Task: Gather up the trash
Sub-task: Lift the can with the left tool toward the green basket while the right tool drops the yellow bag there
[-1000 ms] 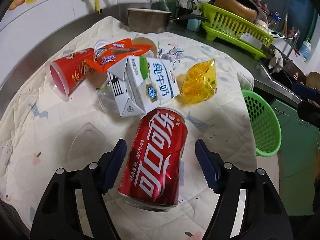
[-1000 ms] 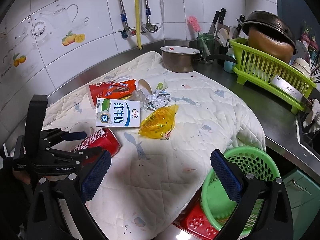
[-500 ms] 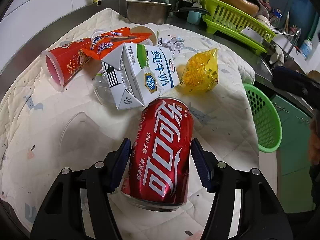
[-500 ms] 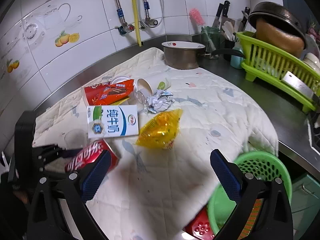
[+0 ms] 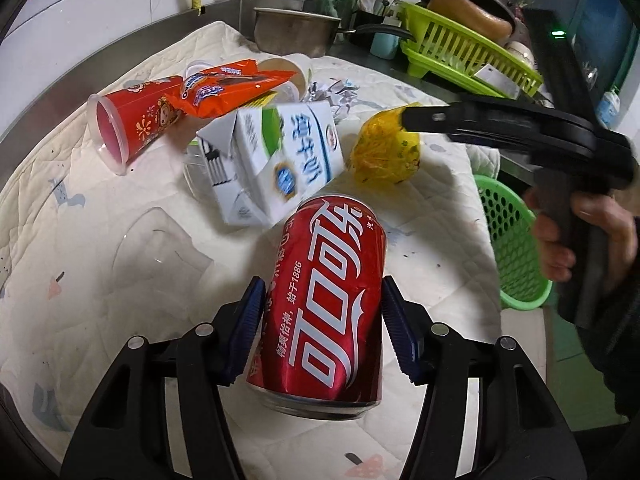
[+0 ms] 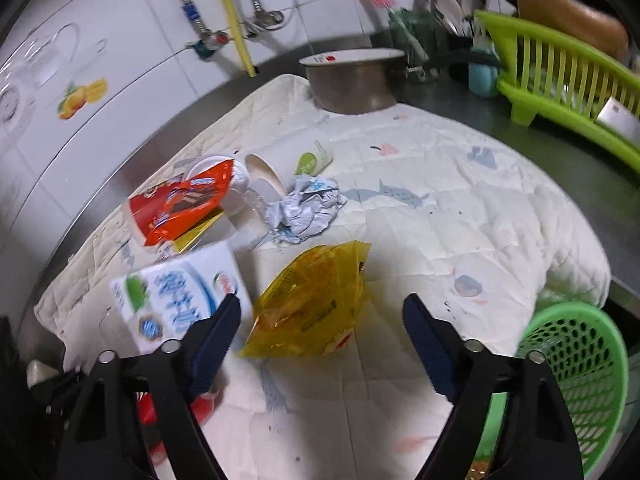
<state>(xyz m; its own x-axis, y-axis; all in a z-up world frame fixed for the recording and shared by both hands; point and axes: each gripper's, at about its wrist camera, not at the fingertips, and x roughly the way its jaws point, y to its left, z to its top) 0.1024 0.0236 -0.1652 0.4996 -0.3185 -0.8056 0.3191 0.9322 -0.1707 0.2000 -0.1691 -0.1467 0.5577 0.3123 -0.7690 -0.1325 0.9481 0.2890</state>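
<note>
My left gripper (image 5: 322, 332) is shut on a red cola can (image 5: 326, 304), its blue pads against both sides of the can. Beyond it lie a white milk carton (image 5: 280, 164), a red cup (image 5: 128, 128), an orange snack wrapper (image 5: 224, 88) and a yellow bag (image 5: 386, 152). My right gripper (image 6: 322, 332) is open and hangs just over the yellow bag (image 6: 308, 304), with the bag between its fingers. The milk carton (image 6: 176, 296) lies beside its left finger. Crumpled paper (image 6: 304, 208) and a paper cup (image 6: 292, 160) lie further back.
A green basket (image 6: 576, 368) hangs at the quilt's right edge, and it also shows in the left wrist view (image 5: 508, 240). A metal pot (image 6: 352, 84) and a green dish rack (image 6: 568, 80) stand at the back. A clear plastic cup (image 5: 156, 252) lies left of the can.
My left gripper closed on the cola can. My right gripper moved forward and down over the quilt to straddle the yellow bag, and now shows in the left wrist view.
</note>
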